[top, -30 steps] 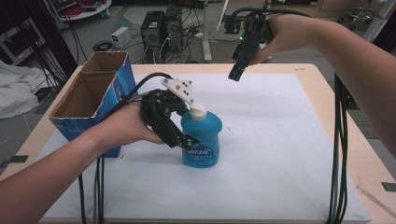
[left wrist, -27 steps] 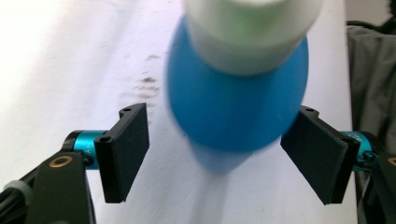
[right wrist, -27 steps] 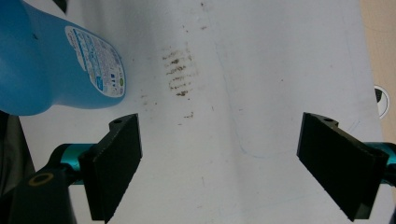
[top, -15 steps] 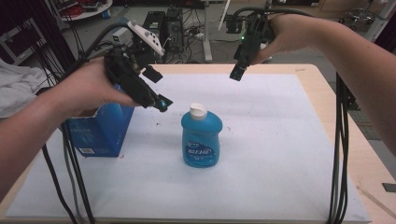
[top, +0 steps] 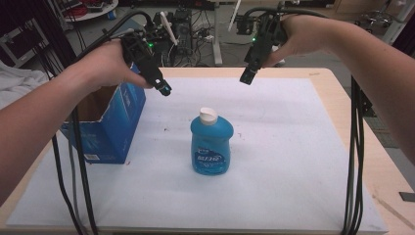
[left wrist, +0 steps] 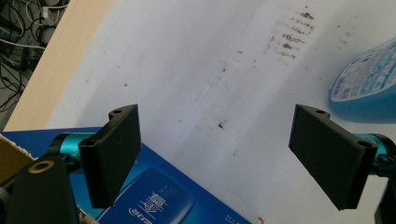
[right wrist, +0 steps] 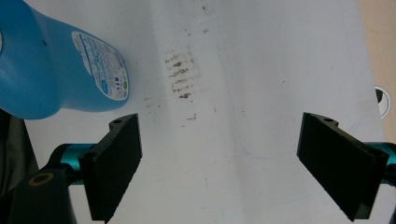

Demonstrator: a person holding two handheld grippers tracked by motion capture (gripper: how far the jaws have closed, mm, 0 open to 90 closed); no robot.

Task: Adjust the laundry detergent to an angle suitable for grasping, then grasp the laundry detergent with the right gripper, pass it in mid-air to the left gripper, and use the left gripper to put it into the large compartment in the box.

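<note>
A blue dish-soap bottle [top: 211,147] with a white cap stands upright in the middle of the white mat [top: 284,161]. My left gripper [top: 164,90] hangs in the air above the near corner of the open blue cardboard box [top: 115,127], left of and behind the bottle. Its jaws have just been opening and now stand wide with nothing between them [left wrist: 217,116]; the bottle [left wrist: 369,84] lies off to its right and the box [left wrist: 159,200] under it. My right gripper [top: 246,78] is held high behind the bottle, open and empty [right wrist: 219,121], with the bottle [right wrist: 51,70] at its left.
The mat carries brown smudges [right wrist: 180,74]. Bare wooden table edge [top: 352,98] runs along the right and back. Black cables [top: 355,147] hang down at the right and cables [top: 73,176] at the left. Equipment [top: 195,39] stands behind the table.
The left gripper left the bottle's cap, opened, and rose back and to the left to above the box. The bottle stands alone. The right gripper has kept still.
</note>
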